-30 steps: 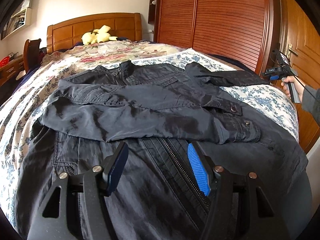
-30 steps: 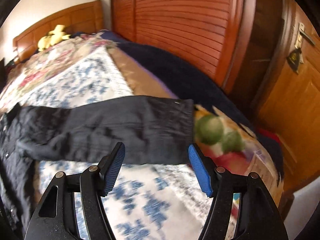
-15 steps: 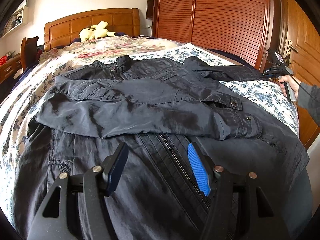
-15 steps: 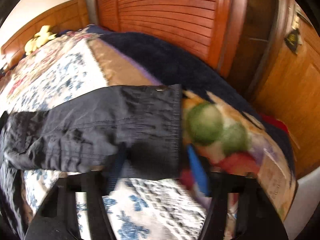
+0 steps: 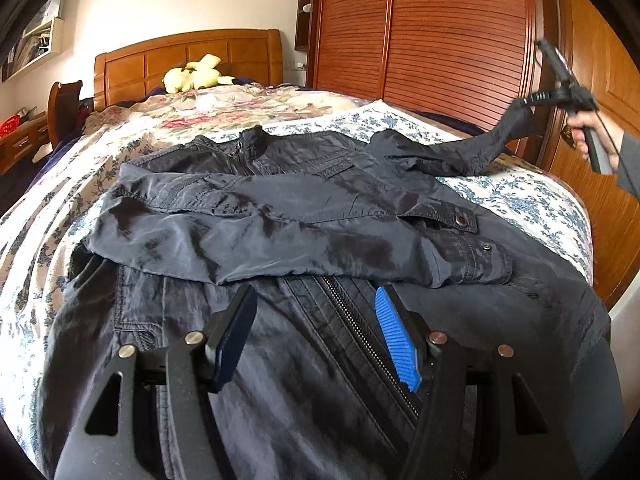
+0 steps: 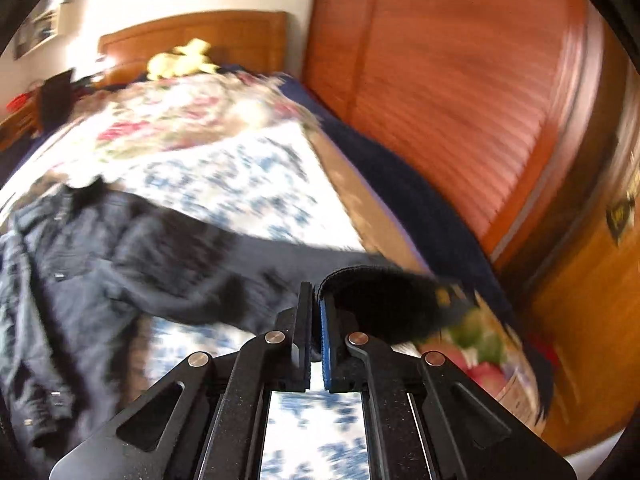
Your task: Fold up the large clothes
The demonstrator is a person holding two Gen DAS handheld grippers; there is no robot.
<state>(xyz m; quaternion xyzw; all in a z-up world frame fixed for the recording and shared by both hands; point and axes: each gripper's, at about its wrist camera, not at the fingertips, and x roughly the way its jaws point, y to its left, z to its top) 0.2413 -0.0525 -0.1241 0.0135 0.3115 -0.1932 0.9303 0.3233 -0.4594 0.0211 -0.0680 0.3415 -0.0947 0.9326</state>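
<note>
A dark grey zip-front jacket of thin, slightly glossy fabric (image 5: 280,216) is spread across a bed covered with a white quilt printed with blue flowers (image 5: 520,200); the jacket's body lies flat with the collar toward the headboard and the hem toward the left wrist camera; one sleeve (image 5: 304,240) is laid crosswise over the chest, its buttoned cuff ending near the jacket's right-hand edge in that view; the metal zipper (image 5: 360,328) runs down the front below it. The left gripper (image 5: 316,332) is held above the lower front of the jacket with its black and blue-ribbed fingers set wide apart, and nothing is gripped between them; contact with the fabric cannot be confirmed. The right gripper (image 6: 316,320) is closed narrowly on the cuff of the other sleeve (image 6: 384,296); a fold of dark cloth is pinched between the pads and bulges to the right of the fingers; the right wrist view is blurred. In the left wrist view this sleeve (image 5: 480,148) is seen raised off the quilt, drawn up and outward to the right gripper (image 5: 532,100), which is held by the person's hand (image 5: 588,132) before a brown louvred wooden wardrobe door (image 5: 452,40). A yellow plush toy (image 5: 196,76) lies against the wooden headboard (image 5: 132,68).
</note>
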